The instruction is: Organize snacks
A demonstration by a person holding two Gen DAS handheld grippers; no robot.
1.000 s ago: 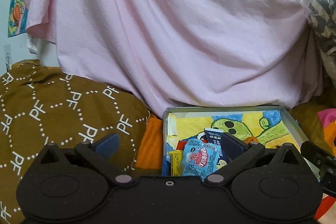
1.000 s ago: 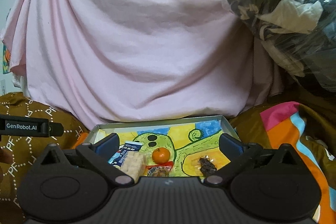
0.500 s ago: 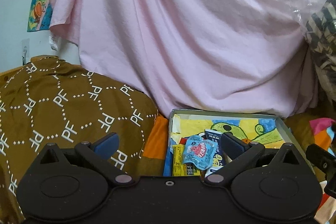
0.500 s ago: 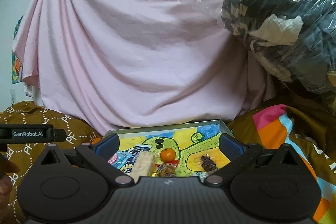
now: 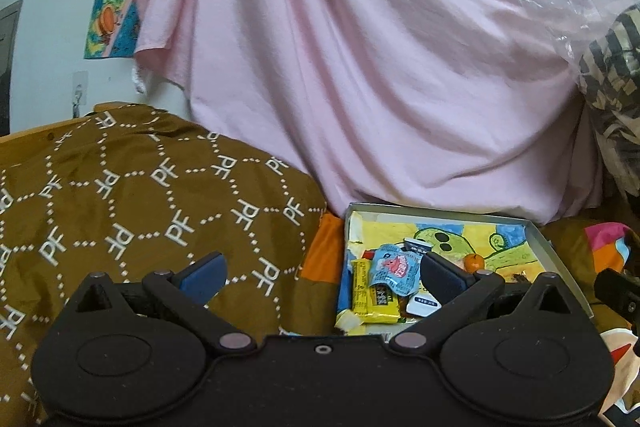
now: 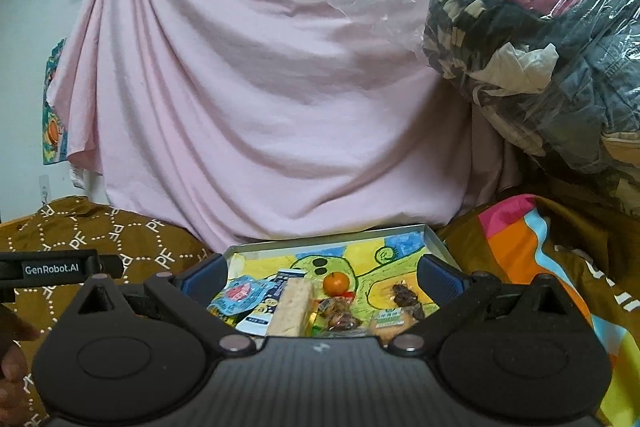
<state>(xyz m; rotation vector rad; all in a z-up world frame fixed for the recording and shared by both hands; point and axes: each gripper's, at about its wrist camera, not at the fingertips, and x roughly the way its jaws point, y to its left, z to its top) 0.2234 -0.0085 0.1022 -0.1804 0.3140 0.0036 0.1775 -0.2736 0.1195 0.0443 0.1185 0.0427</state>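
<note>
A shallow grey box (image 5: 544,239) (image 6: 436,243) with a painted yellow and green lining lies on the bed and holds several snacks. In the left wrist view I see a blue pouch (image 5: 394,265), a yellow bar (image 5: 372,295) and a small orange (image 5: 474,261). In the right wrist view I see the blue pouch (image 6: 240,295), a pale wafer bar (image 6: 292,307), the orange (image 6: 336,283) and a dark dried snack (image 6: 406,297). My left gripper (image 5: 320,275) is open and empty, held back from the box's left side. My right gripper (image 6: 320,277) is open and empty, in front of the box.
A large pink cloth (image 5: 360,67) (image 6: 260,87) hangs behind the box. A brown patterned quilt (image 5: 140,195) rises to the left. A clear plastic bag of clothes (image 6: 540,47) sits at the right above a colourful blanket (image 6: 532,247).
Both grippers have drawn back and up from the box, so it looks smaller and lower in each view. Both stayed open and empty.
</note>
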